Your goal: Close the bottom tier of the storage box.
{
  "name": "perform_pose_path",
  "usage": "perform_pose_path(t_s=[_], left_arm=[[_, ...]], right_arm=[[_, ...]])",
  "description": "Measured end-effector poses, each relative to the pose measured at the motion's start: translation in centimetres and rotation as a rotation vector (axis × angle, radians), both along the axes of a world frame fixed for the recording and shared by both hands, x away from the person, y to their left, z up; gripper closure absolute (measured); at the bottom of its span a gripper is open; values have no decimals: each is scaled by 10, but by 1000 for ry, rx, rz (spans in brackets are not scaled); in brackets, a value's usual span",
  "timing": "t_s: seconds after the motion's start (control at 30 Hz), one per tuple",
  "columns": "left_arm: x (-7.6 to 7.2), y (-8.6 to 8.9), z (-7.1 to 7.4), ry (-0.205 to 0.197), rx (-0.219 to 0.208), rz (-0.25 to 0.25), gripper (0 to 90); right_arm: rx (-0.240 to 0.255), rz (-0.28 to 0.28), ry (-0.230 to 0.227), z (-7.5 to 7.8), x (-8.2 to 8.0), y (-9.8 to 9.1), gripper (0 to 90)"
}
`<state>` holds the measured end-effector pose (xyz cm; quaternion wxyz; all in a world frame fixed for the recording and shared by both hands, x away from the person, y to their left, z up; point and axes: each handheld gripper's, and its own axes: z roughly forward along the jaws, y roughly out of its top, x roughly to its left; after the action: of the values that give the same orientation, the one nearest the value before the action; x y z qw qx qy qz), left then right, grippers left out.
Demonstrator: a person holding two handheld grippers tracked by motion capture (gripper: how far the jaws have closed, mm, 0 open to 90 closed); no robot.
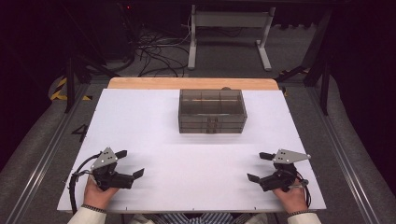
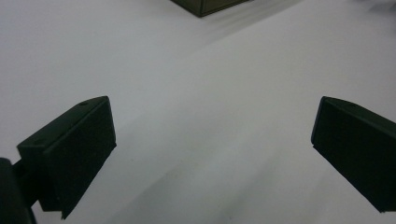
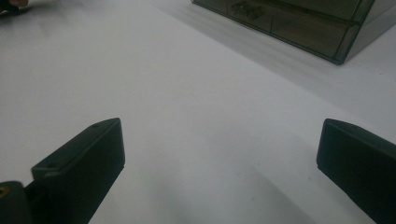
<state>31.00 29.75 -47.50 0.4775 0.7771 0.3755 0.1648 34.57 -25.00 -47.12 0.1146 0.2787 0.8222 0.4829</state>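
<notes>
High view: left gripper (image 1: pixel 130 163) and right gripper (image 1: pixel 259 166) rest near, jaws wide, empty. Smoked drawer box (image 1: pixel 212 111) sits far, drawers shut. Nothing started, I'd judge.

Smoky see-thru plastic drawer box (image 1: pixel 212 111); matt white tabletop (image 1: pixel 154 121), wood back edge (image 1: pixel 149 83).

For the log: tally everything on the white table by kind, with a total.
Drawer box: 1
Tools: 2, left tool and right tool, both open and holding nothing
Total: 3
</notes>
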Motion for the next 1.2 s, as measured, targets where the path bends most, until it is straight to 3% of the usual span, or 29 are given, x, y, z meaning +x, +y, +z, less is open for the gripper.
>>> perform_pose_path(t_s=[0.13, 0.23, 0.4, 0.47, 0.67, 1.2], left_arm=[[-3, 4, -3, -14, 13, 13, 8], [-1, 6, -5, -1, -13, 19, 8], [2, 0, -4, -29, 23, 8, 9], [3, 0, -4, -23, 37, 5, 9], [4, 0, -4, -13, 18, 10, 9], [4, 0, -3, 2, 27, 23, 10]], right_arm=[[0, 1, 0, 0, 0, 0, 16], [-1, 2, 0, 0, 0, 0, 16], [-3, 6, -2, 0, 0, 0, 16], [-5, 7, -3, 0, 0, 1, 16], [-5, 7, -3, 0, 0, 1, 16], [-3, 8, -2, 0, 0, 1, 16]])
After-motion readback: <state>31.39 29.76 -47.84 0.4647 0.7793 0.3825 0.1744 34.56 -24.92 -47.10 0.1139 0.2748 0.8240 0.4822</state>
